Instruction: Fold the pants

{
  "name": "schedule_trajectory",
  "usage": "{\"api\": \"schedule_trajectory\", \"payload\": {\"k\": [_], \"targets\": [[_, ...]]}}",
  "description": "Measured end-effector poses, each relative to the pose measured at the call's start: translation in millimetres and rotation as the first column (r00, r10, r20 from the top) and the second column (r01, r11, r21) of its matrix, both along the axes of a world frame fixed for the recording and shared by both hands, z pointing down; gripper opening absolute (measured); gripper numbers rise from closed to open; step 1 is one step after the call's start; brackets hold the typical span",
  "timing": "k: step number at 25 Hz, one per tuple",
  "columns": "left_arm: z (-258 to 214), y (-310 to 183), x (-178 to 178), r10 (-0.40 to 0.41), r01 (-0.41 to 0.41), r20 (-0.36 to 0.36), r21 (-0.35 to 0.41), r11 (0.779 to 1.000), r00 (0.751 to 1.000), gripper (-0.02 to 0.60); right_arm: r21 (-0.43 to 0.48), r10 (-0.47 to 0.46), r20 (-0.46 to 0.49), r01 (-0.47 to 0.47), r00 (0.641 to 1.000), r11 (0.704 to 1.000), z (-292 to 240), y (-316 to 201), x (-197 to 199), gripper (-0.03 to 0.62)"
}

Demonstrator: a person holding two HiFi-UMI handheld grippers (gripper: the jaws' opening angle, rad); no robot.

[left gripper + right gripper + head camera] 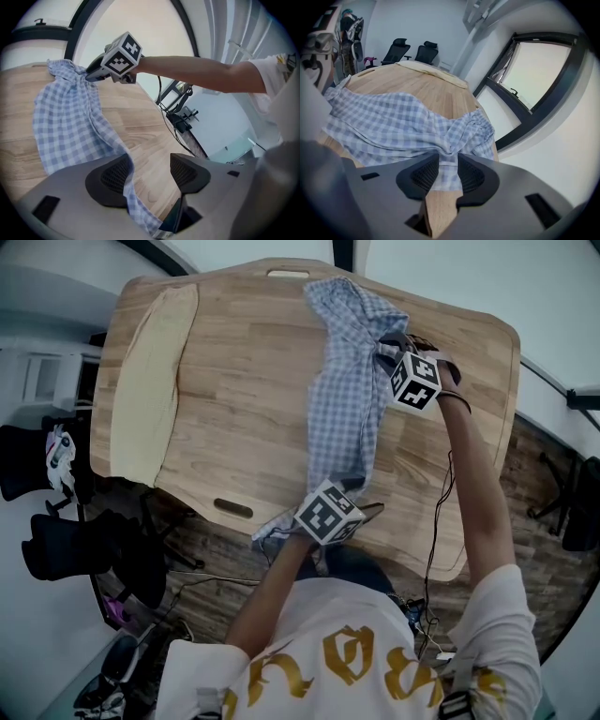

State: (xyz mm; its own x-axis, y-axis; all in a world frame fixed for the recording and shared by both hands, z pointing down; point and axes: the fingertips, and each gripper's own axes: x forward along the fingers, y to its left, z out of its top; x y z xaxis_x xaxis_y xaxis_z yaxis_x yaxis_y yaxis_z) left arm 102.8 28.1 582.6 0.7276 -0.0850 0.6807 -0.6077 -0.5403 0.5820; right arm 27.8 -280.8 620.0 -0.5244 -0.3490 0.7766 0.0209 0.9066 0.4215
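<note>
Blue-and-white checked pants (347, 399) lie in a long strip down the wooden table (244, 390), from its far edge to its near edge. At the near end sits my left gripper (339, 493). In the left gripper view its jaws (150, 171) stand wide apart, and the cloth (70, 126) trails past the left pad without being pinched. My right gripper (386, 345) rests at the far right side of the pants, by the gathered waistband (480, 126). Its jaws (449, 171) are a little apart, with a flat edge of cloth lying between them.
A cream cloth (150, 381) lies along the table's left side. The near hem of the pants (272, 532) hangs over the front edge. Black office chairs (401, 49) stand beyond the table, and cables and stands (180, 110) stand on the floor to the right.
</note>
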Motion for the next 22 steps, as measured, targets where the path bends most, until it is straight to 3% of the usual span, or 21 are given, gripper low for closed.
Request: {"api": "schedule_trajectory", "payload": {"k": [7, 11, 17, 20, 22], "targets": [[-14, 1, -25, -0.002, -0.002, 0.059, 0.061, 0.998, 0.998, 0.287, -0.039, 0.115, 0.075, -0.113, 0.99, 0.993, -12, 5, 24, 0.143], [-23, -18, -47, -0.016, -0.003, 0.14, 0.134, 0.991, 0.99, 0.295, -0.111, 0.233, 0.169, -0.217, 0.958, 0.97, -23, 12, 34, 0.143], [-47, -102, -107, -0.147, 0.099, 0.175, 0.255, 0.962, 0.973, 0.294, -0.192, 0.386, 0.272, -0.344, 0.881, 0.919, -41, 16, 38, 0.143], [-58, -150, -127, -0.207, 0.154, 0.16, 0.294, 0.943, 0.965, 0.293, -0.204, 0.406, 0.287, -0.359, 0.868, 0.911, -46, 13, 36, 0.143], [-58, -178, -137, -0.218, 0.144, 0.199, 0.328, 0.934, 0.956, 0.295, -0.222, 0.409, 0.293, -0.355, 0.864, 0.908, -49, 8, 33, 0.147]]}}
